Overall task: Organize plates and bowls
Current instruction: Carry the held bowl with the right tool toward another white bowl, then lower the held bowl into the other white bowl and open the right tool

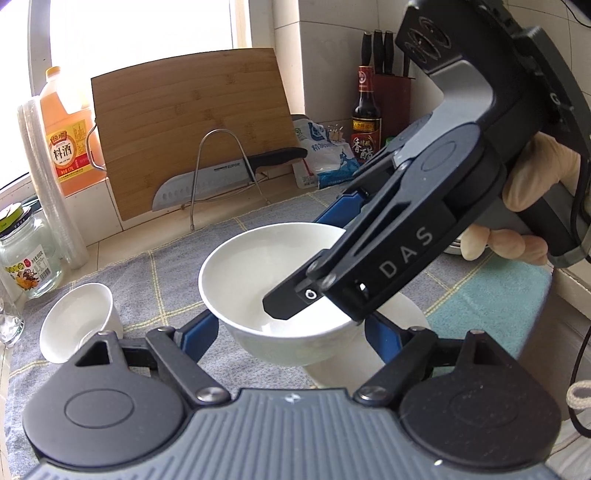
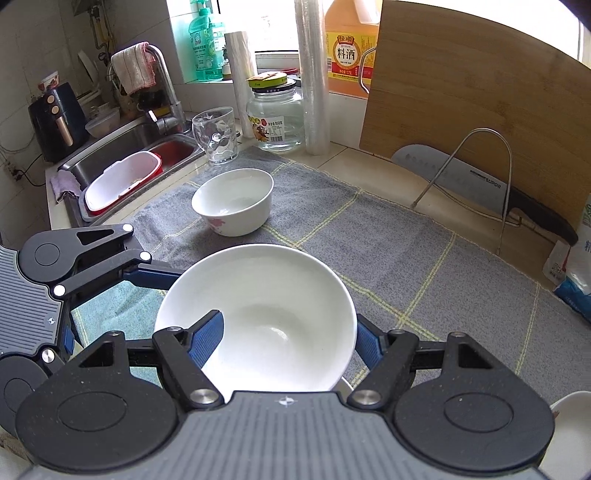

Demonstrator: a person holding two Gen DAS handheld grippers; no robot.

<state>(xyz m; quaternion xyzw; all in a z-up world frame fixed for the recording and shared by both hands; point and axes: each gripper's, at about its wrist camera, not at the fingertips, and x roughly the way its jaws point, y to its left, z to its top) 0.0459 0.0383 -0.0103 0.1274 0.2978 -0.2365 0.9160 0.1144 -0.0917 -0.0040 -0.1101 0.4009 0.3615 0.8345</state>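
I see a tiled tabletop under a grey checked cloth, with pale wall tiles behind. A bright window washes daylight over the sill. A bamboo cutting board leans on the wall, and a knife lies across its wire stand. To my left sits a steel sink with its tap.

A grey checked cloth covers the tiled counter.
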